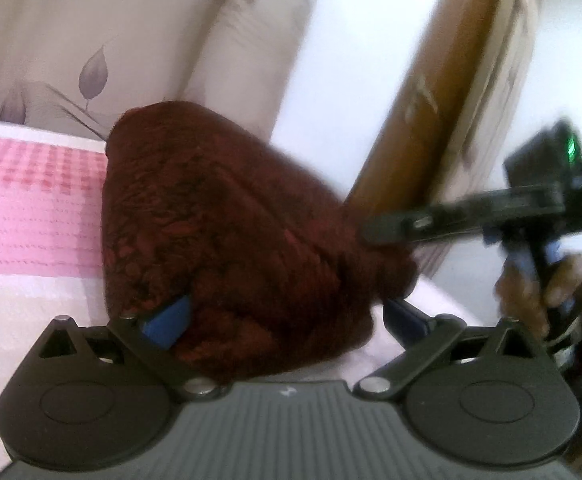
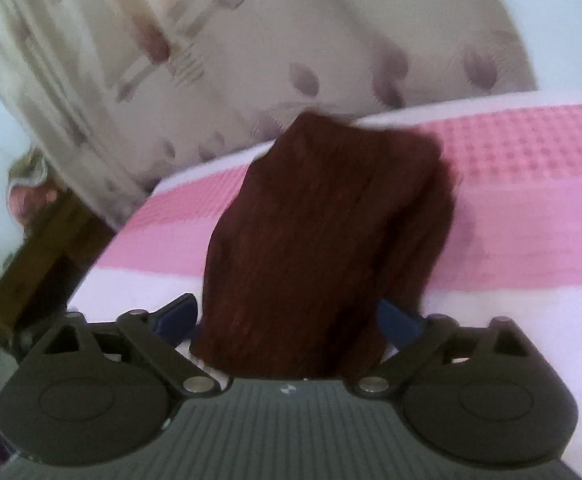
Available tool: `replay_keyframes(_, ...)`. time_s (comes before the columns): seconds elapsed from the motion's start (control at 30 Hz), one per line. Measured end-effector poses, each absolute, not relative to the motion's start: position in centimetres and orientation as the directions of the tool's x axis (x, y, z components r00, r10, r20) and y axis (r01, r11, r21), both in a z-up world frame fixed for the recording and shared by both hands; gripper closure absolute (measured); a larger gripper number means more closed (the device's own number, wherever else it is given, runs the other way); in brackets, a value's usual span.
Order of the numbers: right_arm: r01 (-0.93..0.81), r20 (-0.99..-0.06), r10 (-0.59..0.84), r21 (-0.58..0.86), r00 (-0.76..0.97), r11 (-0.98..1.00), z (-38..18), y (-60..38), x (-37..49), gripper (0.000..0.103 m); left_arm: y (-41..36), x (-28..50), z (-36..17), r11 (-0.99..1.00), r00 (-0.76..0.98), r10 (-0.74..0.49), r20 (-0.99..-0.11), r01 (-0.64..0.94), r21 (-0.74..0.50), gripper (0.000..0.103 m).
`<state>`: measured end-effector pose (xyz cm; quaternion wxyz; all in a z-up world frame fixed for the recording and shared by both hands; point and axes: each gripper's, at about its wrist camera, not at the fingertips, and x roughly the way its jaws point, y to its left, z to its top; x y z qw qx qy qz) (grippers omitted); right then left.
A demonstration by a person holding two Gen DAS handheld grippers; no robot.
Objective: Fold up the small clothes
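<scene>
A dark maroon knitted garment (image 1: 227,232) is lifted off the bed, bunched between both grippers. My left gripper (image 1: 287,312) has its blue pads (image 1: 167,320) pressed into the cloth's lower edge and is shut on it. In the right wrist view the same garment (image 2: 323,232) hangs in folds in front of the camera, and my right gripper (image 2: 287,320) is shut on its near edge. The right gripper also shows in the left wrist view (image 1: 403,226), held by a hand at the right, its tip at the cloth. The frames are blurred.
A pink and white checked bedspread (image 2: 531,184) covers the bed under the garment. A leaf-patterned curtain (image 2: 251,52) hangs behind the bed. A brown wooden door or board (image 1: 443,80) stands at the right in the left wrist view.
</scene>
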<state>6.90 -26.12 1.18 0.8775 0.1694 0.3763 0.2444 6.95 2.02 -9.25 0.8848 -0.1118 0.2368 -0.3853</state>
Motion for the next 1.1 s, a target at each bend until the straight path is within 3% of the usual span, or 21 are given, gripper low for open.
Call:
replay_keyframes(0.03, -0.336, -0.570, 0.547, 0.439, 0.613, 0.833, 1.1, -25.4, 6.3, 0.078, 1.8, 6.8, -9.2, 0.685, 0.591, -0.728, -0.346, 0.636, -0.355, 0.000)
replay_keyframes(0.07, -0.359, -0.574, 0.529, 0.391, 0.624, 0.847, 1.2, -24.8, 5.9, 0.091, 1.6, 6.7, -9.1, 0.692, 0.592, -0.721, -0.360, 0.645, -0.324, 0.000)
replay_keyframes(0.2, -0.339, -0.520, 0.494, 0.368, 0.697, 0.866, 1.5, -27.0, 5.8, 0.091, 1.5, 6.4, -9.2, 0.736, 0.607, -0.663, -0.438, 0.635, -0.235, 0.000)
replay_keyframes(0.3, -0.281, -0.512, 0.477, 0.414, 0.715, 0.866, -0.4, -29.0, 5.9, 0.091, 3.4, 8.2, -10.0, 0.761, 0.588, -0.647, -0.485, 0.537, -0.364, 0.001)
replay_keyframes(0.33, -0.265, -0.518, 0.477, 0.431, 0.710, 0.862, -1.3, -29.2, 5.6, 0.091, 4.4, 8.8, -10.1, 0.766, 0.597, -0.643, -0.480, 0.484, -0.423, 0.001)
replay_keyframes(0.4, -0.229, -0.497, 0.508, 0.519, 0.703, 0.824, -3.4, -30.3, 4.9, 0.090, 6.2, 8.4, -10.0, 0.721, 0.625, -0.678, -0.386, 0.467, -0.511, 0.001)
replay_keyframes(0.47, -0.230, -0.359, 0.631, 0.716, 0.687, 0.659, -5.0, -32.0, 4.3, 0.089, 6.7, 7.1, -9.5, 0.687, 0.634, -0.709, -0.309, 0.520, -0.507, 0.001)
replay_keyframes(0.57, -0.232, -0.342, 0.620, 0.715, 0.707, 0.659, -4.8, -32.0, 3.5, 0.078, 5.0, 5.3, -9.1, 0.690, 0.615, -0.723, -0.315, 0.617, -0.379, 0.001)
replay_keyframes(0.6, -0.253, -0.348, 0.612, 0.685, 0.710, 0.683, -4.3, -31.3, 3.4, 0.069, 4.1, 5.1, -9.1, 0.706, 0.614, -0.708, -0.350, 0.629, -0.324, 0.001)
replay_keyframes(0.63, -0.265, -0.355, 0.601, 0.658, 0.716, 0.704, -3.7, -30.8, 3.0, 0.048, 3.2, 4.9, -9.1, 0.712, 0.609, -0.699, -0.375, 0.644, -0.281, 0.001)
replay_keyframes(0.7, -0.308, -0.362, 0.592, 0.597, 0.720, 0.741, -2.7, -29.8, 2.3, 0.032, 1.9, 4.4, -8.9, 0.719, 0.629, -0.686, -0.367, 0.663, -0.207, 0.001)
replay_keyframes(0.73, -0.333, -0.381, 0.587, 0.553, 0.714, 0.764, -2.1, -28.9, 2.2, 0.034, 1.3, 4.4, -9.0, 0.733, 0.638, -0.662, -0.392, 0.660, -0.164, 0.002)
replay_keyframes(0.77, -0.352, -0.420, 0.582, 0.506, 0.697, 0.787, -1.9, -27.9, 2.1, 0.036, 0.5, 4.8, -9.1, 0.741, 0.631, -0.640, -0.439, 0.659, -0.132, 0.012)
replay_keyframes(0.8, -0.367, -0.455, 0.571, 0.463, 0.683, 0.807, -2.0, -27.0, 2.0, 0.052, 0.1, 5.3, -9.2, 0.744, 0.625, -0.628, -0.463, 0.657, -0.122, 0.017)
replay_keyframes(0.83, -0.379, -0.473, 0.551, 0.414, 0.687, 0.828, -2.1, -26.1, 1.9, 0.079, 0.0, 5.6, -9.2, 0.751, 0.635, -0.615, -0.468, 0.653, -0.102, 0.027)
replay_keyframes(0.87, -0.377, -0.473, 0.528, 0.380, 0.705, 0.845, -2.1, -25.8, 1.9, 0.079, 0.0, 5.5, -9.3, 0.754, 0.643, -0.605, -0.470, 0.652, -0.080, 0.044)
replay_keyframes(0.97, -0.381, -0.366, 0.570, 0.471, 0.736, 0.795, -0.4, -27.6, 2.3, 0.083, 0.9, 6.5, -9.2, 0.784, 0.661, -0.562, -0.497, 0.617, -0.066, 0.067)
replay_keyframes(1.1, -0.370, -0.240, 0.647, 0.656, 0.724, 0.658, 0.7, -29.5, 3.6, 0.083, 2.9, 7.4, -9.8, 0.811, 0.646, -0.554, -0.525, 0.560, -0.166, 0.067)
